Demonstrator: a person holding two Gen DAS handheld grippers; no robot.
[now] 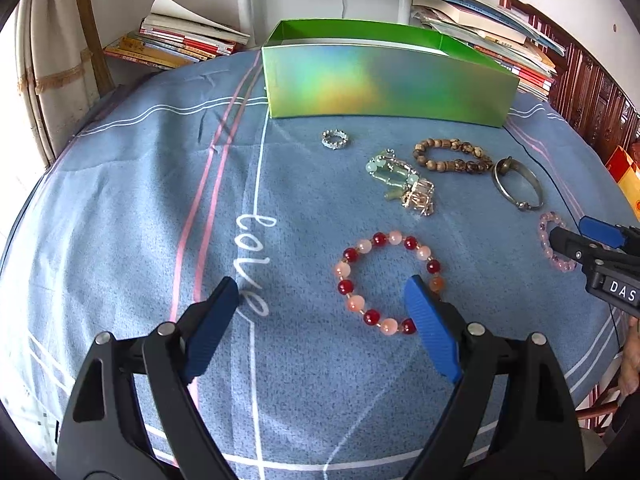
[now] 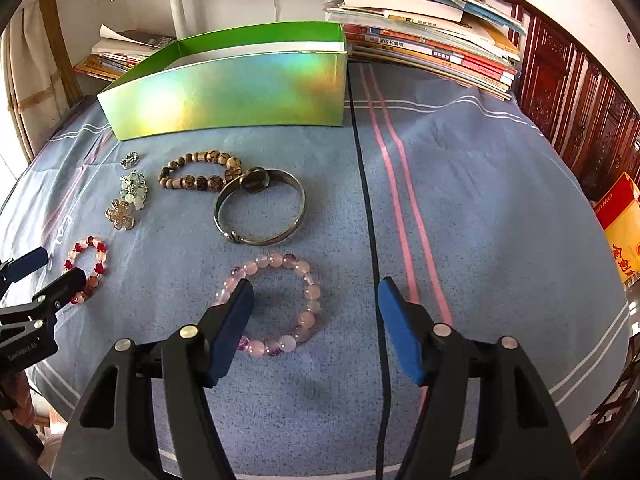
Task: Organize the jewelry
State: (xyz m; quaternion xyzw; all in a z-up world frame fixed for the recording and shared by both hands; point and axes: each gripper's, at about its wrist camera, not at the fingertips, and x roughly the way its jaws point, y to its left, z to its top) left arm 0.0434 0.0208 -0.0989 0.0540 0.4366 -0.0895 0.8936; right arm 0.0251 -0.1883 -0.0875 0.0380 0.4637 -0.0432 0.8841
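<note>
A bracelet of red and pale pink beads (image 1: 351,255) lies flat on the blue cloth (image 1: 140,200). My left gripper (image 1: 322,284) hangs open over it; its right finger covers the bracelet's right edge, and the left finger stands clear over the cloth. In the right wrist view, a pale pink bead bracelet (image 2: 276,259) lies under my open right gripper (image 2: 315,285), whose left finger overlaps the bracelet's left side. Neither gripper holds anything. A shiny green open box (image 1: 380,84) stands at the back.
Between the box and the grippers lie a silver ring (image 1: 335,139), a brown wooden bead bracelet (image 1: 452,156), a silver bangle (image 1: 518,184) and a green bead and gold flower piece (image 1: 396,176). A black cable (image 2: 368,200) crosses the cloth. Book stacks (image 2: 424,44) flank the box.
</note>
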